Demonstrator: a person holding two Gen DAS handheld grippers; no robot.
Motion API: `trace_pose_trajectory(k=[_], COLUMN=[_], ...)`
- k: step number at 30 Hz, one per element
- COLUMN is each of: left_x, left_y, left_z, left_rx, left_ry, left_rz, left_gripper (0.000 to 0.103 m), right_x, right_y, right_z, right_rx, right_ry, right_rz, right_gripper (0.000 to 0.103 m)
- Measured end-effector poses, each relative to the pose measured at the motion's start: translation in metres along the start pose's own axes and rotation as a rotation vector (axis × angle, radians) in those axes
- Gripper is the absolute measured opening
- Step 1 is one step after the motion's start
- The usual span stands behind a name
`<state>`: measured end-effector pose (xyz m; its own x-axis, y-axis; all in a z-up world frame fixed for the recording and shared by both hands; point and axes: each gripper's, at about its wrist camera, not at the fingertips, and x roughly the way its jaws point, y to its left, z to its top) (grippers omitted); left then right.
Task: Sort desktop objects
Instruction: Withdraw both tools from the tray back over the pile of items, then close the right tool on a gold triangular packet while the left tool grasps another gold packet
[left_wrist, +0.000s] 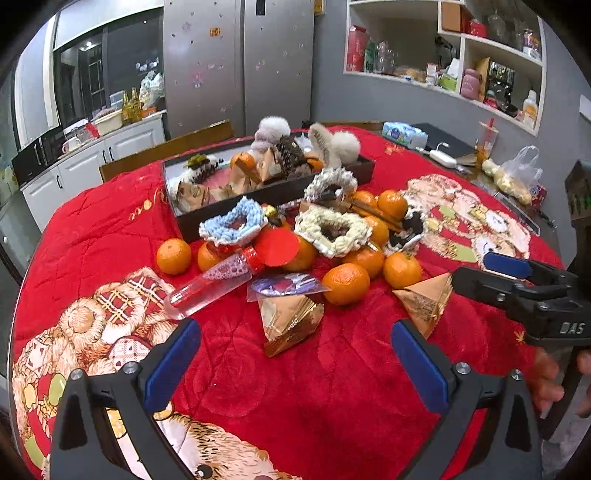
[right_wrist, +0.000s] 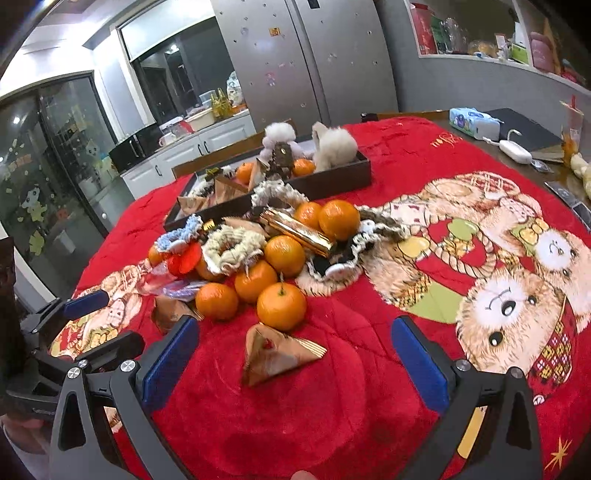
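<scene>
The landmark here is the dark tray, which sits toward the far side of the bench under a red blanket printed with bears. Inside the tray lie gold packets, a mandarin, crocheted pieces and 2 fluffy white pompoms at its far end.

Just in front of the tray is a loose heap: a blue crocheted ring touching the tray's near wall, a cream crocheted ring beside it, a red paper disc, a clear tube lying tilted, and several mandarins spread around and under the rings. Nearer the cameras than the heap, well apart from the tray, lie 2 gold pyramid packets: one ahead of the left tool, the other ahead of the right tool.

The left tool hovers above the blanket on the near side of the heap, its blue-padded fingers spread wide and holding nothing. The right tool is likewise spread wide and empty, with the second packet lying on the blanket between and just beyond its fingertips, touching neither.
</scene>
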<state>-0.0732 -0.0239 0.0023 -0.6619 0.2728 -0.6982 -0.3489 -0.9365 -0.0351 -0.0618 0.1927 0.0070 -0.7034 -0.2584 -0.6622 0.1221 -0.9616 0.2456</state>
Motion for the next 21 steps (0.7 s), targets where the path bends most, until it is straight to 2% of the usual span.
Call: trace_pose_trajectory(k=[6, 13, 17, 21], left_x=[0.018, 0.035, 0.04, 0.043], left_y=[0.005, 0.003, 0.003, 0.001], left_z=[-0.001, -0.001, -0.001, -0.002], left_rx=[-0.02, -0.001, -0.005, 0.009], left_ry=[0.043, 0.077, 0.085, 0.069], left_rz=[-0.052, -0.037, -0.054, 0.016], left_gripper=[0.103, 0.103, 0.103, 0.103], right_x=[0.007, 0.018, 0.024, 0.027], right_y=[-0.006, -0.009, -0.008, -0.006], right_z=[-0.003, -0.006, -0.011, -0.015], right_rx=[0.036, 0.056, 0.06, 0.058], right_ry=[0.031, 0.05, 0.069, 0.077], right_rz=[0.0, 0.008, 0.023, 0.033], right_gripper=[0.103, 0.103, 0.103, 0.103])
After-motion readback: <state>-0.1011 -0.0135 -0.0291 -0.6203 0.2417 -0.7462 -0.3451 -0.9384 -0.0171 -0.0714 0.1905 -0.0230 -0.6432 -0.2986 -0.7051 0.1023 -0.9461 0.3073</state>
